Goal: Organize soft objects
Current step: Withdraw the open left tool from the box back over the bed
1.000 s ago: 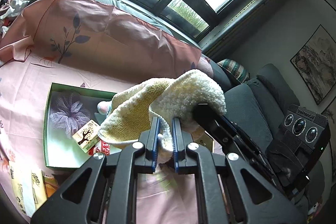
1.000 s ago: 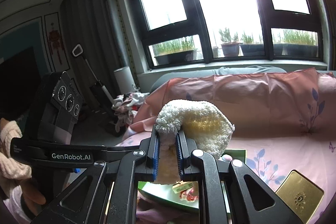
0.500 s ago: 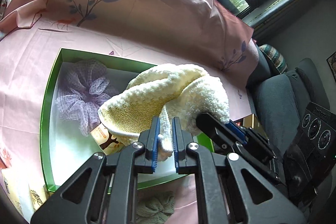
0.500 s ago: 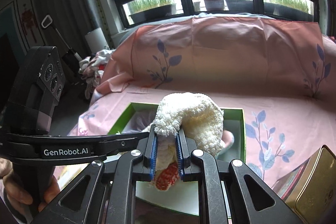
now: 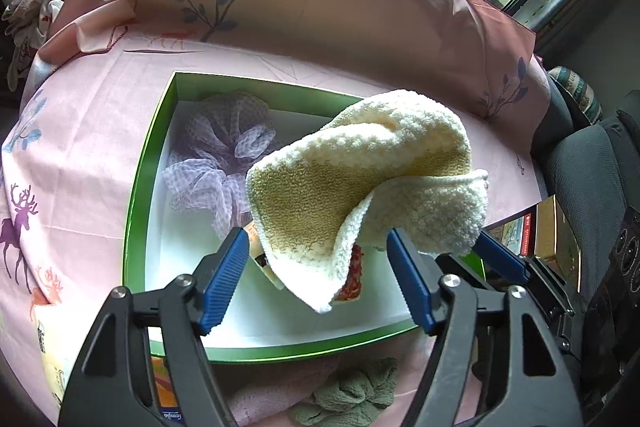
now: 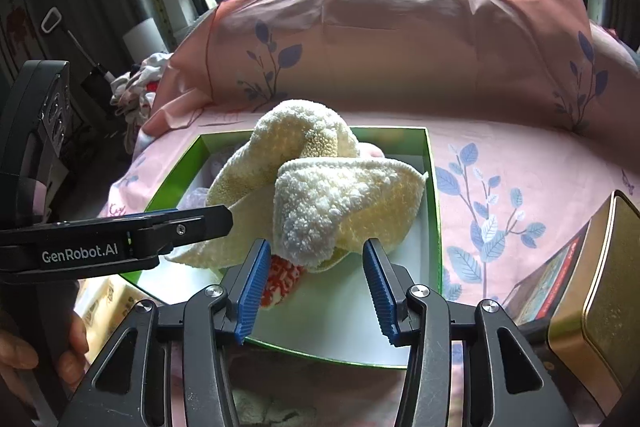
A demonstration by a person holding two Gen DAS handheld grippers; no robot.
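Note:
A cream fluffy towel (image 5: 360, 187) droops over the green box (image 5: 136, 207) with the white inside. My left gripper (image 5: 316, 279) is opening; a towel corner hangs loose between its blue pads, which do not press it. My right gripper (image 6: 316, 287) is opening too, and the towel (image 6: 320, 195) lies free just beyond its pads, over the box (image 6: 434, 211). A purple mesh scrunchie (image 5: 224, 155) lies in the box's far left. A red-and-white item (image 6: 280, 279) peeks out under the towel. The left gripper's finger (image 6: 192, 223) reaches in from the left beside the towel.
A gold tin (image 6: 592, 291) and a printed box stand at the right of the green box. A green fluffy cloth (image 5: 352, 399) and a pink one lie in front of it. A pink sheet (image 6: 400, 47) covers the sofa back. A person's hand (image 6: 40, 351) is at the lower left.
Both grippers came down over the green box with the towel, then their jaws opened and let go of it. The towel now sags into the box.

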